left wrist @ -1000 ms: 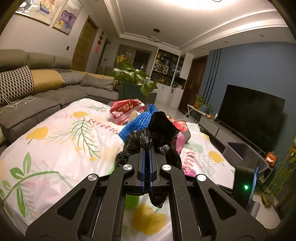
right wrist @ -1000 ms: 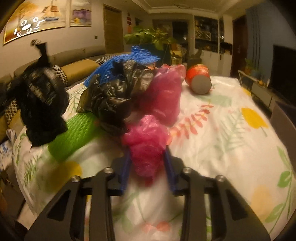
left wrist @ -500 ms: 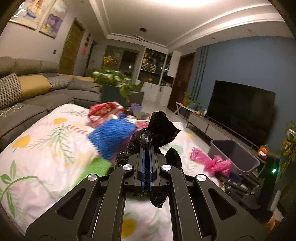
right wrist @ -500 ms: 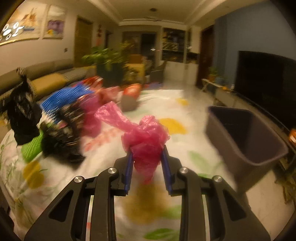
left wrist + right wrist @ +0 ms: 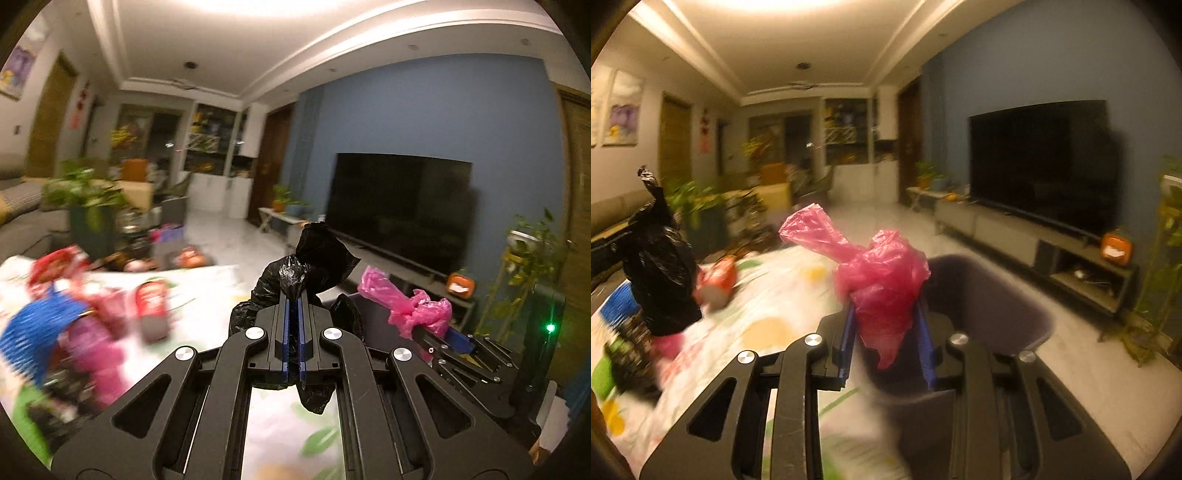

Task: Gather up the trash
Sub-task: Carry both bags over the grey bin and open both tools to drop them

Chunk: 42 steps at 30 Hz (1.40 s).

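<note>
Nearly level, left gripper point(image 5: 293, 295) clamping black bag point(image 5: 314, 258)

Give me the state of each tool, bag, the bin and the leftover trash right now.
left tool: shut on the black bag, lifted.
right tool: shut on the pink bag, held over the bin.
grey bin: open, upright; inside not visible.
red can: lying on the floral cloth.
blue net: on the cloth, blurred.

left tool point(image 5: 291, 306): black linkage | blue pads | silver screws; right tool point(image 5: 886, 325): same
</note>
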Tool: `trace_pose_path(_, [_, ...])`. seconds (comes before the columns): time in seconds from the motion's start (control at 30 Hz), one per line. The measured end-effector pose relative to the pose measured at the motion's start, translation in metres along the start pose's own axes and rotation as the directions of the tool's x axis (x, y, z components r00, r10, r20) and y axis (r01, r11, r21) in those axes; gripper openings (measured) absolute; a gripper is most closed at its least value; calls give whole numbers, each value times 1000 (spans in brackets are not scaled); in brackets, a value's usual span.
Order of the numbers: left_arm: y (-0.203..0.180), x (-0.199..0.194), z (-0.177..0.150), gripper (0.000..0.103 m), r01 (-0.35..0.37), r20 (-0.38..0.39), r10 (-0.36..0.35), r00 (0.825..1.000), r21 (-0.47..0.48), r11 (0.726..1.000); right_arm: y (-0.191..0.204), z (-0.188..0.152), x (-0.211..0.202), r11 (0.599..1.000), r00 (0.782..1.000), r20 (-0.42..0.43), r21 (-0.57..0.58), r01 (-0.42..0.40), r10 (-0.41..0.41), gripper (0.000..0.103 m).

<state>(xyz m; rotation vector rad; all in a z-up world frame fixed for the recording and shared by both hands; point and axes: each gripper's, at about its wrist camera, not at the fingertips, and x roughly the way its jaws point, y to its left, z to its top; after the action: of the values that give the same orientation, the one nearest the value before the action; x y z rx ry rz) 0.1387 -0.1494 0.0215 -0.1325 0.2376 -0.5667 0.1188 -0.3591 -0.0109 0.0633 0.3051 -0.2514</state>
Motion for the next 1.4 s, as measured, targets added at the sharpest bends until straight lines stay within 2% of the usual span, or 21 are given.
trace_pose_path(0.13, [-20, 43, 2, 3, 64, 19, -63, 998, -14, 998, -20, 7, 15, 999, 999, 21, 14, 48, -48, 31])
trace_pose_path(0.37, [-44, 103, 2, 3, 165, 25, -164, 986, -43, 985, -42, 7, 36, 997, 998, 32, 46, 59, -61, 32])
trace_pose_path(0.7, [-47, 153, -13, 3, 212, -30, -216, 976, -92, 973, -49, 8, 47, 996, 997, 53, 73, 54, -58, 34])
trace_pose_path(0.8, [-52, 155, -18, 4, 224, -40, -228, 973, -79, 971, -52, 10, 48, 995, 997, 54, 77, 56, -61, 39])
trace_pose_path(0.9, [-51, 161, -23, 5, 237, -67, -243, 968, -86, 968, -55, 10, 48, 995, 996, 60, 80, 59, -64, 48])
trace_pose_path(0.97, [-52, 164, -25, 11, 251, -92, -260, 961, -92, 963, -55, 12, 46, 994, 996, 61, 89, 59, -64, 51])
trace_pose_path(1.03, [-51, 166, -27, 28, 251, -107, -260, 960, -95, 963, -59, 14, 46, 993, 996, 63, 95, 63, -69, 56])
trace_pose_path(1.07, [-49, 165, -28, 33, 247, -104, -257, 961, -97, 964, -59, 13, 43, 993, 995, 64, 98, 66, -73, 56])
trace_pose_path(1.13, [-46, 163, -28, 55, 231, -96, -242, 966, -108, 967, -55, 13, 38, 992, 995, 65, 97, 76, -82, 60])
trace_pose_path(1.27, [-37, 152, -27, 64, 199, -79, -207, 975, -102, 975, -54, 12, 32, 991, 994, 57, 102, 85, -91, 65])
trace_pose_path(1.33, [-34, 141, -27, 75, 164, -63, -170, 984, -84, 983, -49, 10, 24, 991, 994, 63, 100, 88, -95, 72])
trace_pose_path(1.4, [-28, 122, -24, 81, 119, -37, -121, 992, -65, 991, -43, 9, 18, 992, 994, 67, 97, 85, -92, 77])
